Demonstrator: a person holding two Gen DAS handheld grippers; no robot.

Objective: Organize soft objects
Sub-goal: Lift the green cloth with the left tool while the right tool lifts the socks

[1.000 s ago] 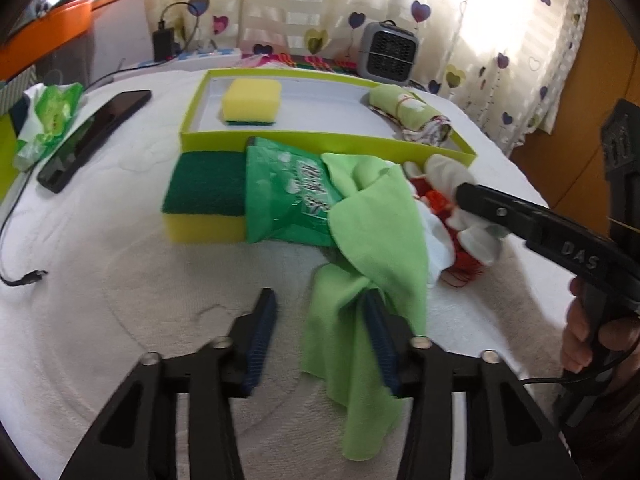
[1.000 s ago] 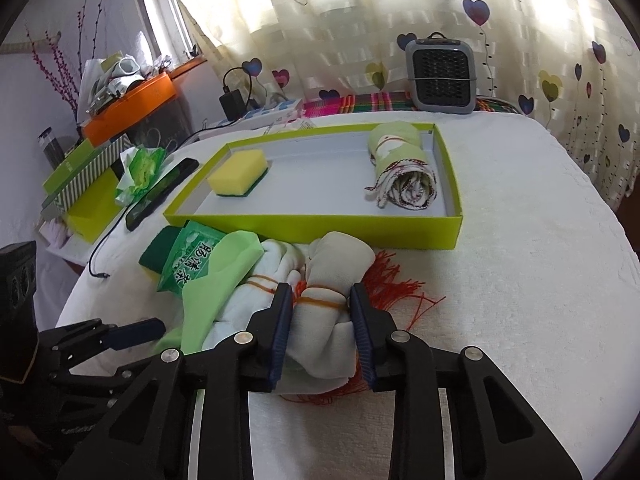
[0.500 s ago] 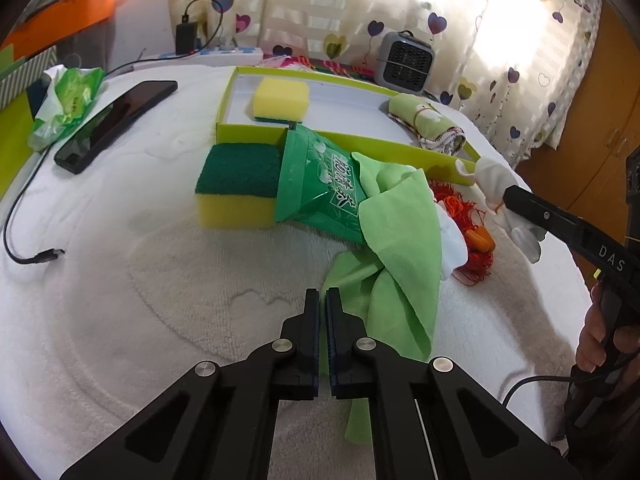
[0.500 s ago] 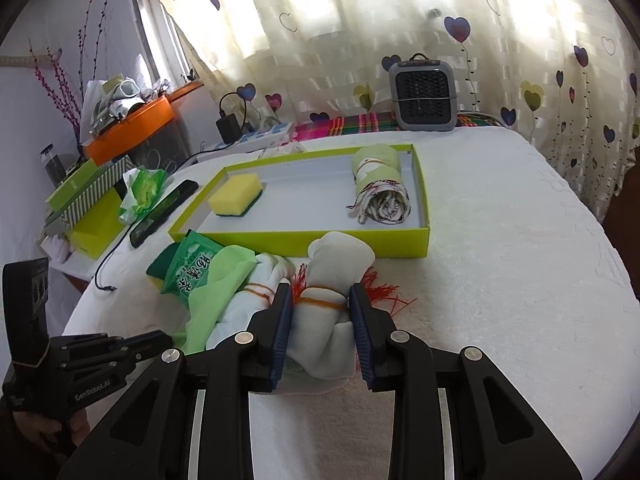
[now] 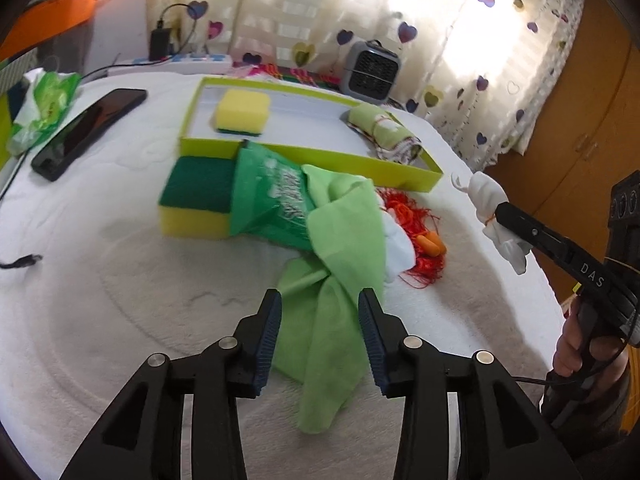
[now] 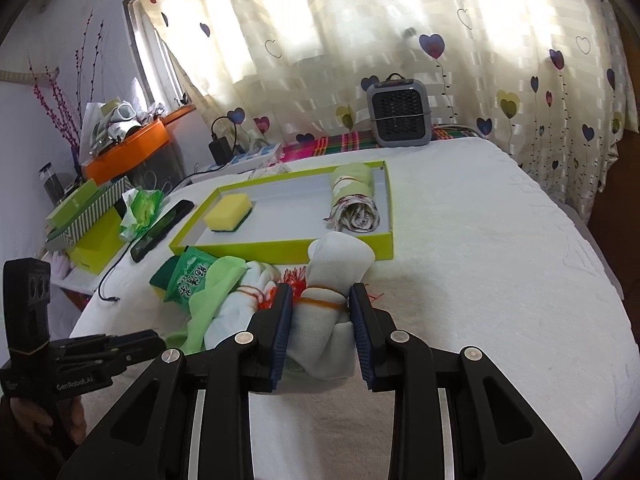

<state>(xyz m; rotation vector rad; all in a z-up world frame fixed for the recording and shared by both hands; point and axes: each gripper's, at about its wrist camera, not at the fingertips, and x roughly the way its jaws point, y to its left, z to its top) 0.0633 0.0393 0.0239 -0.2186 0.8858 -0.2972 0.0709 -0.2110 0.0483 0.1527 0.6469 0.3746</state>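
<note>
A light green cloth [image 5: 344, 232] lies crumpled on the white table cover, its lower end between the fingers of my left gripper [image 5: 320, 316]. The jaws are opening and the pads stand off the cloth. My right gripper [image 6: 320, 312] is shut on a white sock bundle [image 6: 340, 260] tied with orange thread, held above the table. It also shows in the left wrist view, where the white sock bundle [image 5: 490, 204] hangs at the right. A green tray [image 5: 304, 152] holds a yellow sponge [image 5: 242, 108] and a rolled cloth [image 5: 384, 132].
In front of the tray lie a green-topped sponge [image 5: 196, 200], a green packet [image 5: 272, 200], another white bundle [image 5: 396, 244] and loose orange thread [image 5: 416, 216]. A phone [image 5: 88, 128] and a cable end [image 5: 20, 262] lie left. A small heater [image 5: 374, 70] stands behind.
The left jaws shut beside the green cloth, then spread again around its lower end. The right gripper carried the white bundle up and away from the pile.
</note>
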